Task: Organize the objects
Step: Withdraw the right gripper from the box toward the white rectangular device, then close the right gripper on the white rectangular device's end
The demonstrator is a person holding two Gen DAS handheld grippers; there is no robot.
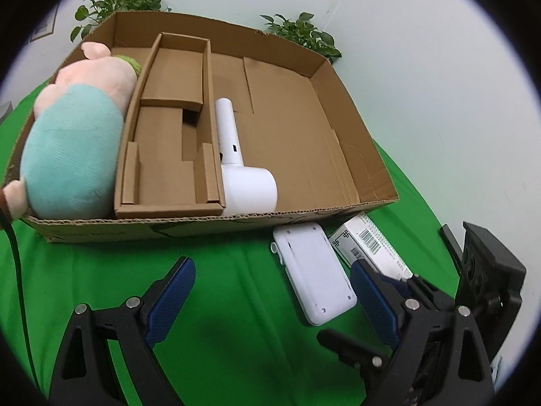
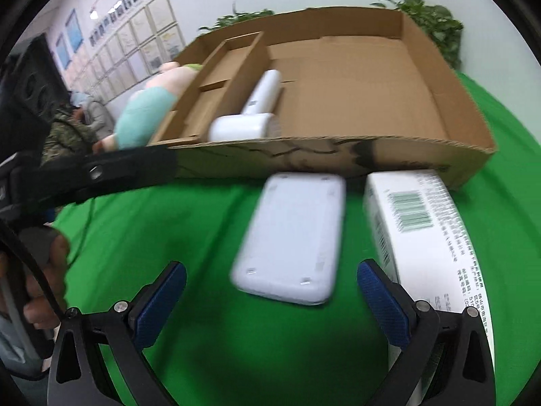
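Observation:
A shallow cardboard box (image 1: 351,132) (image 2: 449,108) lies on green cloth. Inside it lie a plush doll (image 1: 74,145) (image 2: 145,111) at the left, a cardboard insert (image 1: 169,155), and a white hair dryer (image 1: 236,169) (image 2: 247,118). In front of the box lie a flat white device (image 1: 314,270) (image 2: 294,237) and a white carton with a barcode (image 1: 372,247) (image 2: 422,230). My left gripper (image 1: 274,270) stands open over bare cloth, the device just inside its right finger. My right gripper (image 2: 272,277) stands open, with the device's near end between its fingers (image 2: 382,301).
Potted plants (image 1: 301,30) (image 2: 432,20) stand behind the box against a white wall. Framed pictures (image 2: 135,50) hang on the left wall, and a seated person (image 2: 77,125) is below them. The other gripper's black body (image 1: 487,270) (image 2: 128,169) shows in each view.

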